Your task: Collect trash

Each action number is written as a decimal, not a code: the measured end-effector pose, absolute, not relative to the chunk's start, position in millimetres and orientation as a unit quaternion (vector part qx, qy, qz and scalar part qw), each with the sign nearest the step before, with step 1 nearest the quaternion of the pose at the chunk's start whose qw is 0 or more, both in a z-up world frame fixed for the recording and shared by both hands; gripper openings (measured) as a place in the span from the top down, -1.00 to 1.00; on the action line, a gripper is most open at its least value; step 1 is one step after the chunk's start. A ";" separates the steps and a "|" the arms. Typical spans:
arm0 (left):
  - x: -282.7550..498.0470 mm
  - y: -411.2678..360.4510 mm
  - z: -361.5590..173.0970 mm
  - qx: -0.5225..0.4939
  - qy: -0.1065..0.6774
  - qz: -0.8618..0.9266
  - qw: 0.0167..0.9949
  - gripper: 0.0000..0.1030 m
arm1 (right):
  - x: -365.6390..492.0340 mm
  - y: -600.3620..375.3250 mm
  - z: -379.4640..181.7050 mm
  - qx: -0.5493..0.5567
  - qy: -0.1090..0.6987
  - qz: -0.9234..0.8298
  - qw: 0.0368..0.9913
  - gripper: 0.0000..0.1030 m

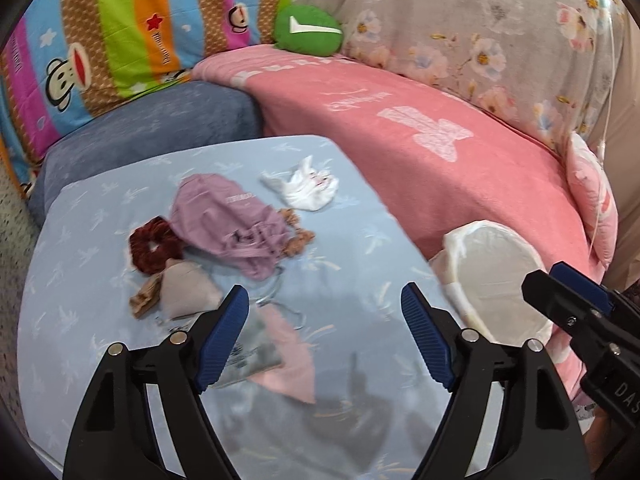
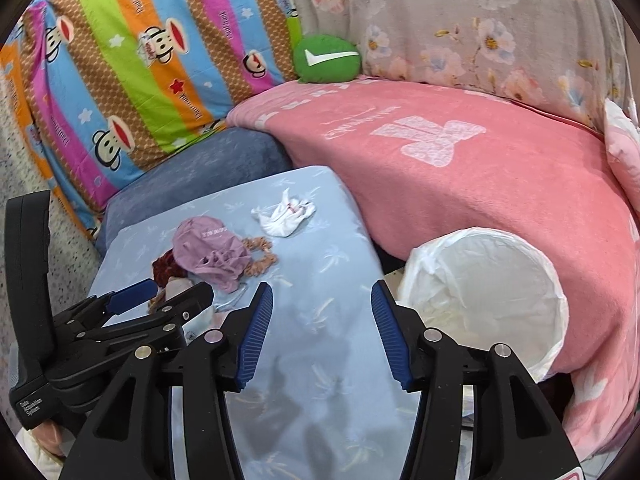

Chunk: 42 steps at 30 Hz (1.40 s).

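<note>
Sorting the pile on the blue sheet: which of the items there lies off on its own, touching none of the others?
The crumpled white bag, toward the pink blanket. The purple pouch, dark red scrunchie and beige piece are heaped together.

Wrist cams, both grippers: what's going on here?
A person holds a gripper in each hand over a light-blue covered surface. The left gripper and right gripper are both open and empty. Scattered on the cloth are a white crumpled tissue, a mauve pouch, a dark red scrunchie and a clear wrapper with pink paper just under the left gripper. A bin lined with a white bag waits to the right. Nothing is picked up yet.
</note>
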State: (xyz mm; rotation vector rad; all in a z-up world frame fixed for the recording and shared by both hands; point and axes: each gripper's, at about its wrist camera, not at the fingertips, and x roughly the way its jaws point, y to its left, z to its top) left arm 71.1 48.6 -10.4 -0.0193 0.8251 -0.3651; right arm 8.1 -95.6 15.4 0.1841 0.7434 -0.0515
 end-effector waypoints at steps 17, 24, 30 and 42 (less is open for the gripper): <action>76.0 116.5 -41.6 -0.041 0.433 -0.120 0.892 -0.58 | 28.2 -34.3 -18.1 0.067 0.402 0.023 0.913 0.01; 83.2 127.7 -59.5 -0.044 0.455 -0.110 0.883 -0.58 | 40.1 -21.8 -34.7 0.064 0.417 0.028 0.906 0.01; 94.9 122.9 -78.5 -0.044 0.472 -0.114 0.873 -0.58 | 50.0 -19.5 -54.1 0.061 0.433 0.028 0.899 0.01; 118.7 118.3 -105.7 -0.052 0.504 -0.126 0.853 0.11 | 69.1 -13.9 -96.9 0.067 0.474 0.036 0.877 0.01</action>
